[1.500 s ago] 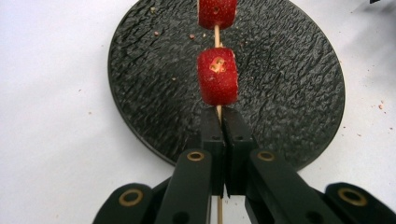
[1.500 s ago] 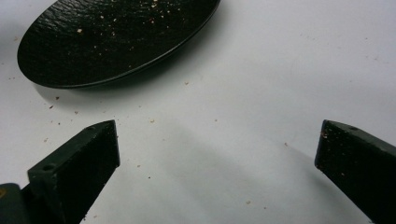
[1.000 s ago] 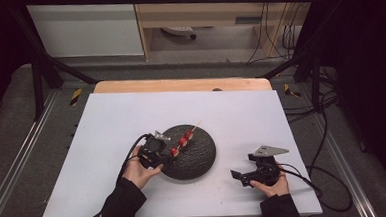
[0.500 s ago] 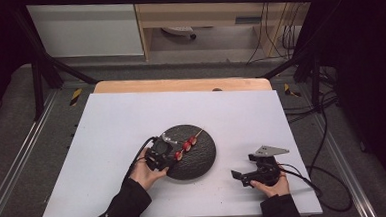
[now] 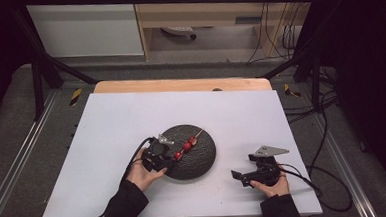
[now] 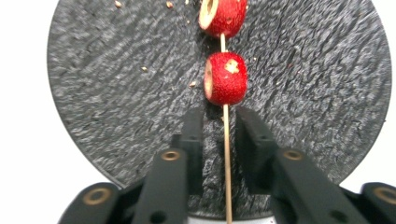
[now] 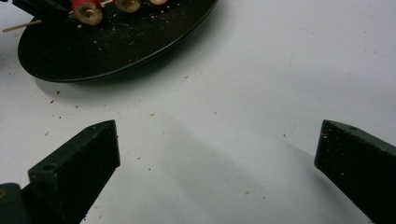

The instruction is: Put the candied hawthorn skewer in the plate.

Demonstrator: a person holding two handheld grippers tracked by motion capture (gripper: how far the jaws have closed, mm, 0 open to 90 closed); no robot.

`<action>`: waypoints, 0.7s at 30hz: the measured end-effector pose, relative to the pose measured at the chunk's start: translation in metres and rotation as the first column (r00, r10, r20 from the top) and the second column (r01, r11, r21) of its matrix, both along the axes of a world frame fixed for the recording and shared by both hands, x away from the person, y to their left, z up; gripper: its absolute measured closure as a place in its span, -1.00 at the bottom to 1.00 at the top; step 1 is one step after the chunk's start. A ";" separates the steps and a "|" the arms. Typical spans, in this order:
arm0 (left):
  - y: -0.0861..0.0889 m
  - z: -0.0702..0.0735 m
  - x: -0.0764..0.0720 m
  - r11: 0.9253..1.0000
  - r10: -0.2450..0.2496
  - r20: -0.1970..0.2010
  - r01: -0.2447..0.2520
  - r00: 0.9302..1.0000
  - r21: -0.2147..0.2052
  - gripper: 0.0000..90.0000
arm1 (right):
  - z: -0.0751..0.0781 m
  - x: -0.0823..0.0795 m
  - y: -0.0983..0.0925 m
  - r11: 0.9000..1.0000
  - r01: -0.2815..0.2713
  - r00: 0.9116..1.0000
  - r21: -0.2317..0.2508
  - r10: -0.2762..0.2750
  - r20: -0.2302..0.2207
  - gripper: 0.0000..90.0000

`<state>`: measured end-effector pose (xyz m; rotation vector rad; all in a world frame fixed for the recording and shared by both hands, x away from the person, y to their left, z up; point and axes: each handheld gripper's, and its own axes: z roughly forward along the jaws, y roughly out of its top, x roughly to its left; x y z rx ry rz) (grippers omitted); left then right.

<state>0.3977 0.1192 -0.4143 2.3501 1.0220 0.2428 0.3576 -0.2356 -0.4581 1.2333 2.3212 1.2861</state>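
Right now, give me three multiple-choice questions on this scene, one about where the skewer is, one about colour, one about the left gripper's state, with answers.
1. Where does the skewer lie?
A. on the black plate
B. on the bare table
C. in the right gripper

2. What colour are the fruit pieces on it?
A. green
B. red
C. yellow

3. How does the left gripper stand?
A. clamped on a fruit piece
B. lifted far off the plate
C. open, its jaws either side of the stick

Answers: 1 A, since the left gripper view shows the stick and fruit resting across the plate. 2 B, the pieces are plainly red. 3 C, the jaws have just been opening and a gap shows on each side of the stick, with the pads not pressing it.
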 end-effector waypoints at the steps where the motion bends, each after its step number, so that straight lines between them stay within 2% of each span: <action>1: 0.003 0.002 -0.001 1.000 -0.006 0.006 0.006 1.000 -0.014 0.54 | 0.000 0.000 0.000 1.000 0.001 1.000 0.000 -0.001 -0.002 -0.99; 3: 0.009 0.005 -0.003 0.999 -0.016 0.020 0.017 1.000 -0.044 0.38 | 0.000 0.000 0.000 1.000 -0.001 1.000 0.000 0.001 0.000 -0.99; 8: 0.024 0.012 -0.008 0.994 -0.056 0.040 0.059 0.998 -0.087 -0.07 | 0.001 0.000 0.000 1.000 0.002 1.000 0.006 -0.002 -0.003 -0.99; 12: 0.038 0.014 -0.014 0.992 -0.085 0.073 0.091 0.994 -0.092 -0.37 | 0.001 0.000 0.000 1.000 0.004 1.000 0.006 -0.004 -0.001 -0.99; 15: 0.050 0.014 -0.019 0.992 -0.078 0.086 0.087 0.993 -0.096 -0.56 | 0.001 0.000 0.000 1.000 0.004 1.000 0.005 -0.004 0.000 -0.99; 21: 0.075 0.009 -0.027 0.992 -0.048 0.095 0.058 0.994 -0.115 -0.76 | 0.000 0.000 0.000 1.000 -0.004 1.000 0.000 0.004 0.000 -0.99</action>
